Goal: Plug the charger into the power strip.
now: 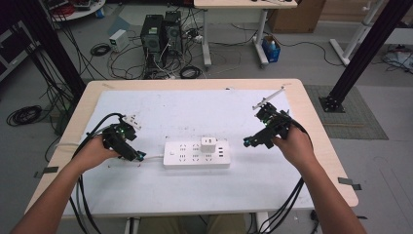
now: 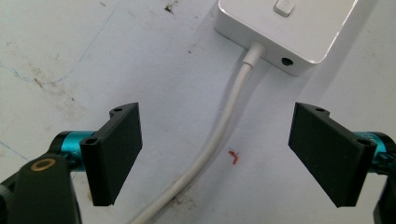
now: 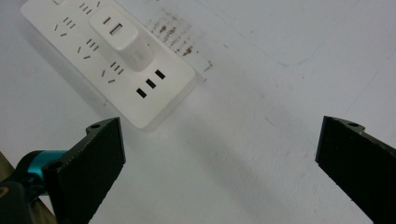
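Power strip (image 1: 196, 154), a flat white plastic block with rounded corners, lies at the middle of the table between the two grippers. Left gripper (image 1: 140, 156): jaws spread, matte black flat pads on teal posts, straddling without touching the round white cable (image 2: 219, 135) that leaves the strip's end beside a small round port. Right gripper (image 1: 247, 142): jaws spread wide and holding nothing, just off the strip's other end, where three dark rectangular ports sit in a row. White charger (image 3: 122, 39), a smooth rounded cube, stands plugged into the strip's top face. White sheet (image 1: 160, 112), scuffed with brown smudges, faint blue lines and a small red fleck, covers the pale wooden table (image 1: 311, 126). Beyond it, grey floor carries two black computer towers (image 1: 161, 33) and tangled cables.
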Demonstrator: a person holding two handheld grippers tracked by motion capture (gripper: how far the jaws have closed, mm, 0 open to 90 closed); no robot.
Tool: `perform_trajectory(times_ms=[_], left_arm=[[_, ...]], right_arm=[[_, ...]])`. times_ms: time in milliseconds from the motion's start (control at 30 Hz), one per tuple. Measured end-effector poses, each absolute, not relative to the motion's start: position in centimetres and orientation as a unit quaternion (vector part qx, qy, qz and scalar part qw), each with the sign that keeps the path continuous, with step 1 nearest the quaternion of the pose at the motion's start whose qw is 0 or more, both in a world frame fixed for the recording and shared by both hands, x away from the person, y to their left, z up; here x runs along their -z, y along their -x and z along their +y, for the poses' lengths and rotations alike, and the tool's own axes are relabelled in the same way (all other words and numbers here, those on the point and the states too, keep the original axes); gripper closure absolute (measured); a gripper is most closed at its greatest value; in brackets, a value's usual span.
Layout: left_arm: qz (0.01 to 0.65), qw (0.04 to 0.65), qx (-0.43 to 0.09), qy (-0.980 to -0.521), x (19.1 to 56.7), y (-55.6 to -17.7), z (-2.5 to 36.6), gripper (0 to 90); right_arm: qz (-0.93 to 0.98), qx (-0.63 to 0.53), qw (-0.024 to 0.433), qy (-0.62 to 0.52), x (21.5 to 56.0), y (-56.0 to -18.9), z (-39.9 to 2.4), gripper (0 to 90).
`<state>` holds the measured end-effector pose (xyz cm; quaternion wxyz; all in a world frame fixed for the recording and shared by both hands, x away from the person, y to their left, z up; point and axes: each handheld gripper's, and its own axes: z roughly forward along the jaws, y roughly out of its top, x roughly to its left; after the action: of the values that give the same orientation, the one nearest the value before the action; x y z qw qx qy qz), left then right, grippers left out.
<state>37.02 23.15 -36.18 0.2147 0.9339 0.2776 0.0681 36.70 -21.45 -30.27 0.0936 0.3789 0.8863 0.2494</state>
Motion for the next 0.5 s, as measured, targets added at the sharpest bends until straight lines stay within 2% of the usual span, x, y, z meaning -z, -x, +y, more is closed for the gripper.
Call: perform_trajectory(times_ms=[500], left_arm=[[0.296,0.229,-0.089,-0.923,35.8,-36.3,24.1,17.6]], right_arm=[[0.884,-0.247,0.087,-0.388,32.5,-34.9,-23.0,0.8]])
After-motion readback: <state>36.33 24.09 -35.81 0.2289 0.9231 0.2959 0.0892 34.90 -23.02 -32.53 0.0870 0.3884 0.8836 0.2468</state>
